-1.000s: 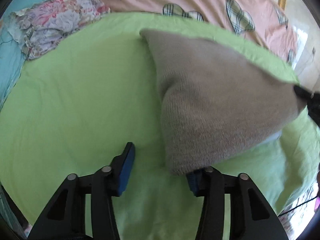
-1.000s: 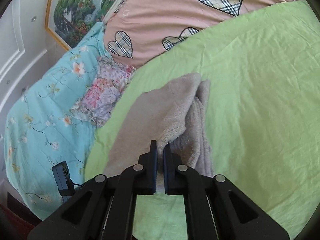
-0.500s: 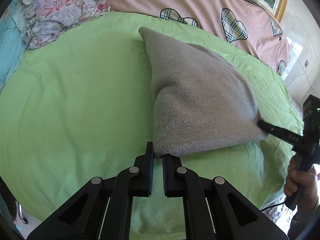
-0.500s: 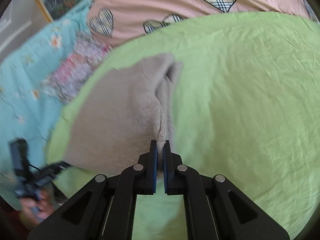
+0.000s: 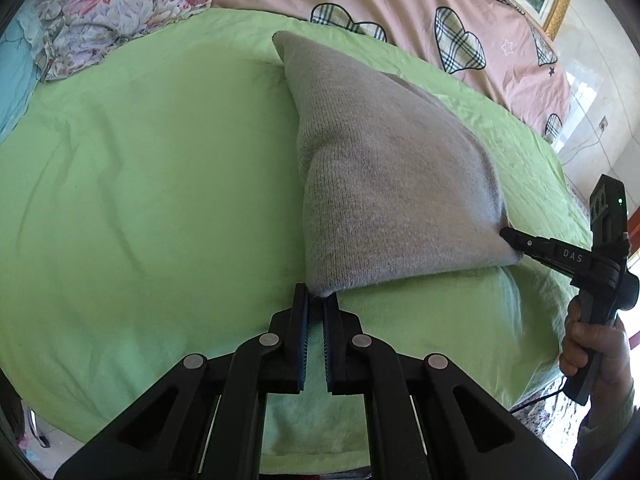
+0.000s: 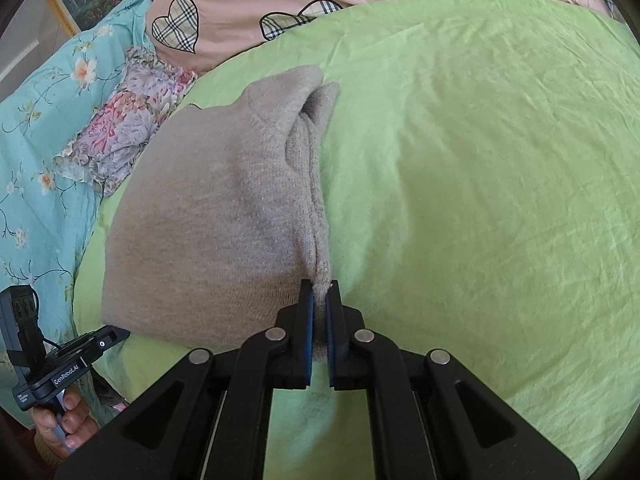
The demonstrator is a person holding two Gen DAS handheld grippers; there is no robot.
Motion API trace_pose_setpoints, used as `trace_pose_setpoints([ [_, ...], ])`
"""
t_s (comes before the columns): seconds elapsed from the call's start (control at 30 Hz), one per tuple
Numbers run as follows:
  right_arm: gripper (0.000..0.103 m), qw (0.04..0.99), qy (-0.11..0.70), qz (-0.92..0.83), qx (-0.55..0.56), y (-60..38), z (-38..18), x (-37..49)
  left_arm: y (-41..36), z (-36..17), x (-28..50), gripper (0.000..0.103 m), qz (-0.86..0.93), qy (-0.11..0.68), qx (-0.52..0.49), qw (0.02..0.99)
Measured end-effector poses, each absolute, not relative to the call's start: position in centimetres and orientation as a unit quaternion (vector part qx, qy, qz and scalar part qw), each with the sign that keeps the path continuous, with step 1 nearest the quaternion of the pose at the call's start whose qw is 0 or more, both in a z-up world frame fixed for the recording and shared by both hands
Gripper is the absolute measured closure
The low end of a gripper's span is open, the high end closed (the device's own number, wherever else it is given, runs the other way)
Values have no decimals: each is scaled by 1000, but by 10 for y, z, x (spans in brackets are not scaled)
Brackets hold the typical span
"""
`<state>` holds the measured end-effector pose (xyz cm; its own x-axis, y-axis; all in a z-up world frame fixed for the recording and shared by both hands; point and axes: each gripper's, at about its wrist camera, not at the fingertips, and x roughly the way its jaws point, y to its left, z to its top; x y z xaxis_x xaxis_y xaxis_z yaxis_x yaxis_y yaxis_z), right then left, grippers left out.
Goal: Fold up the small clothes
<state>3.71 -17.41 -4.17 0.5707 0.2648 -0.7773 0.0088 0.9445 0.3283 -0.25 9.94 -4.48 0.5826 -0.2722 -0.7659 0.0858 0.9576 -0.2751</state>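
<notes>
Two near corners of the grey knitted garment (image 5: 392, 184), lying on the green bed sheet (image 5: 152, 184), we hold pinched: left hand-held gripper (image 5: 315, 320) and right hand-held gripper (image 6: 318, 312), both clamped shut. We judge folding begins; next, carry both corners evenly to the far edge.

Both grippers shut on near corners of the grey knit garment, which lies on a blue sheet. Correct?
Not quite: the sheet is light green, not blue, as both wrist views show. The rest holds: the left gripper and the right gripper are each shut on a near corner of the grey knit garment.
</notes>
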Motion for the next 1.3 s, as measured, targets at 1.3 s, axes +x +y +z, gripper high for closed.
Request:
trace_pose_setpoints([
  [1.3,99,887,429,91,147,-146,-8,105,96,1,72,96,-190,397,-110,891],
])
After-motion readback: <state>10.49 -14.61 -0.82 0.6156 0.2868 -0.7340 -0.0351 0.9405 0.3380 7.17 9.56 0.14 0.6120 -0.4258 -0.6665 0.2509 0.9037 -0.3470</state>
